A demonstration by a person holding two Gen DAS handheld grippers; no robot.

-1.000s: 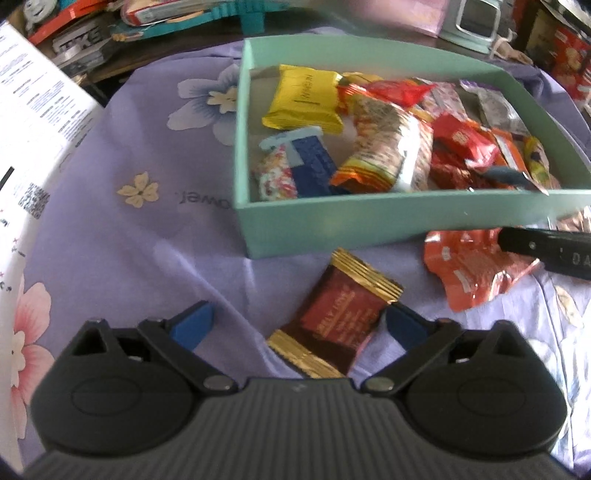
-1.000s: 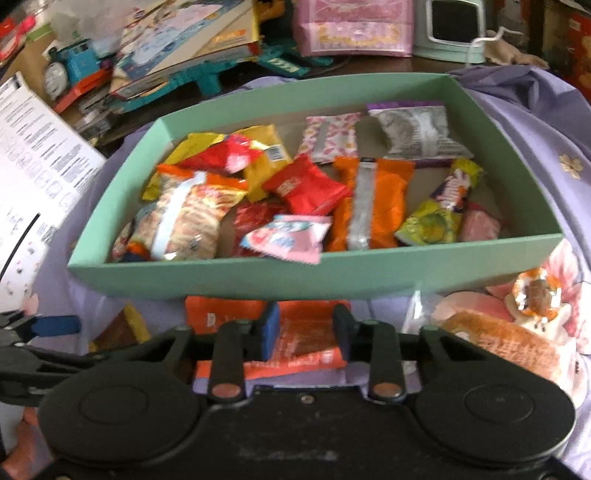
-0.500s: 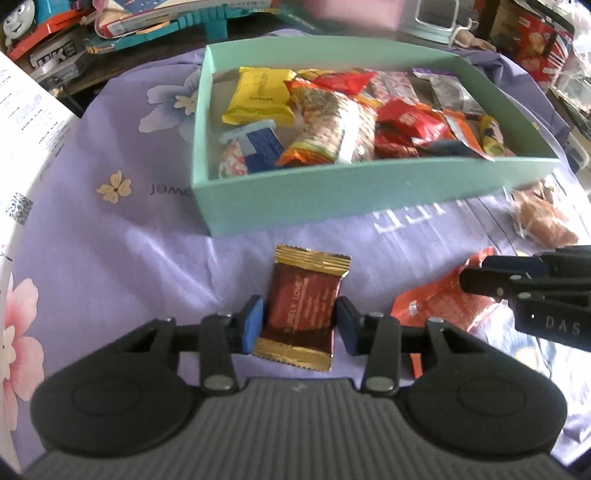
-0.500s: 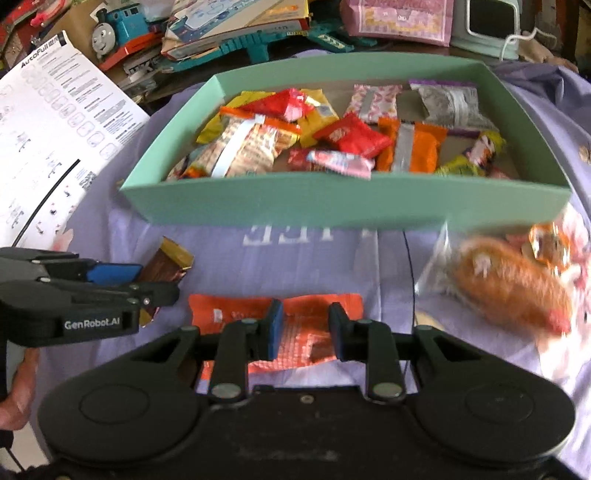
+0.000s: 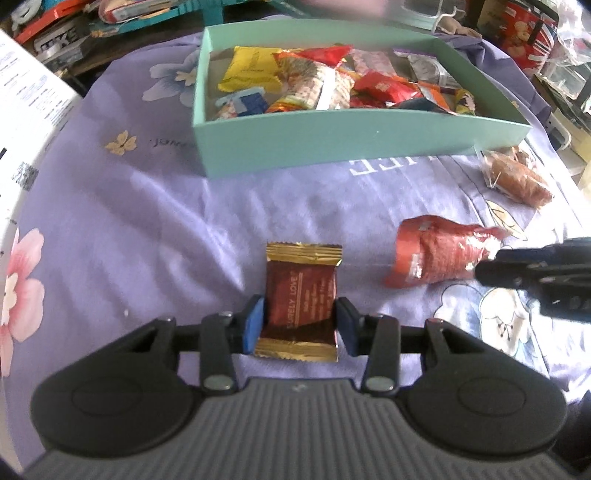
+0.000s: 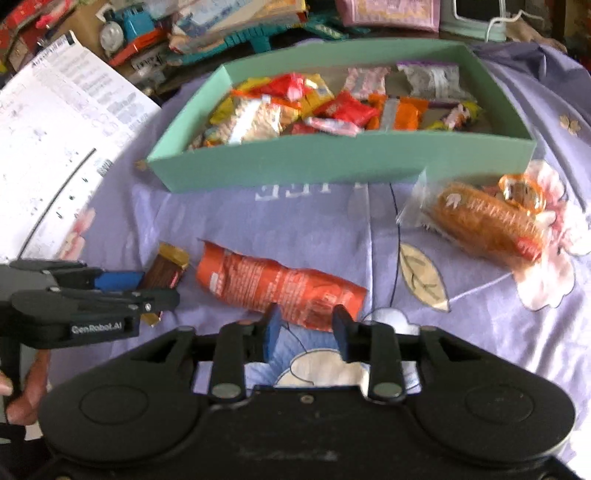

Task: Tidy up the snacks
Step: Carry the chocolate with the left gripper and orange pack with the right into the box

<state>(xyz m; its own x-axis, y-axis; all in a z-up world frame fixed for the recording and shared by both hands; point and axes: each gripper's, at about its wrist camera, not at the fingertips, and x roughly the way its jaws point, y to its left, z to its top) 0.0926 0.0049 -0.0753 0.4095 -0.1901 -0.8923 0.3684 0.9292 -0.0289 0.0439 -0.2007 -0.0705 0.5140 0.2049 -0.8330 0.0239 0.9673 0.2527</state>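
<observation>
The left gripper [image 5: 299,323] had its fingers pressed against the sides of the brown, gold-edged chocolate packet [image 5: 301,295] above the lilac floral cloth [image 5: 147,221]. The right gripper [image 6: 304,328] pinched the crinkled orange snack wrapper's [image 6: 277,284] near end. Both had drawn farther back from the mint-green cardboard box [image 6: 332,162] than half a second earlier.

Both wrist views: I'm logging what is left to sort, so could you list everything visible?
Mint green cardboard box: one, far centre, holding many mixed wrappers.
Brown and gold chocolate packet: one, between left tool's pads.
Crumpled orange-red foil snack bag: one, on cloth, between right tool's pads.
Clear-wrapped orange pastry: one, right of box.
Lilac floral tablecloth: one, underneath.
White printed sheet: one, left edge.
Toy clutter: several, behind box.
Left tool: black, blue pads.
Right tool: black, blue pads.
</observation>
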